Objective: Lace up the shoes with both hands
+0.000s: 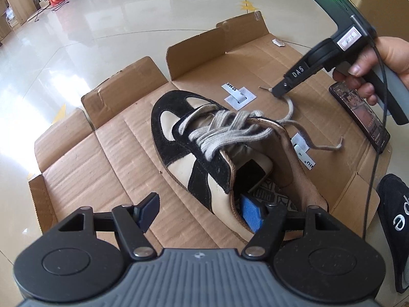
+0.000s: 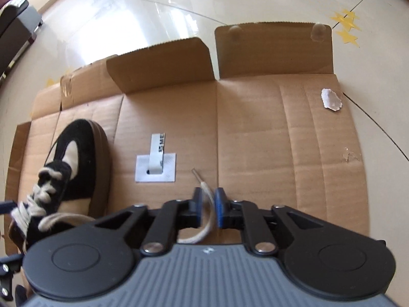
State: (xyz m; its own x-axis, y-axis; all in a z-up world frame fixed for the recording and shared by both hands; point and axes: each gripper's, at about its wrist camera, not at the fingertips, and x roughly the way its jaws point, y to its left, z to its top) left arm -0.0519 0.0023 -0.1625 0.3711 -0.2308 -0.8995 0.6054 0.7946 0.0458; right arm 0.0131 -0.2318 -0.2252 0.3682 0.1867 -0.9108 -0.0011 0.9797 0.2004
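Observation:
A black and cream shoe (image 1: 179, 133) lies on flattened cardboard (image 1: 115, 153), its grey lace criss-crossed over the tongue. My left gripper (image 1: 199, 213) is open and straddles the shoe's side wall near the heel, one finger inside the opening and one outside. A hand (image 1: 383, 61) holds my right gripper (image 1: 278, 92) just right of the shoe, tip down at the cardboard. In the right wrist view one free lace end (image 2: 194, 238) runs between the narrowly parted fingers of the right gripper (image 2: 208, 202), with slim gaps at both sides. Its aglet pokes out ahead. The other lace end (image 1: 329, 147) trails right.
A dark phone (image 1: 363, 117) lies on the cardboard at the right, and a black slipper (image 1: 393, 225) sits beyond its edge. White labels (image 1: 239, 97) (image 1: 303, 151) are stuck near the shoe. A paper scrap (image 2: 331, 99) lies far right. Glossy tiled floor surrounds the cardboard.

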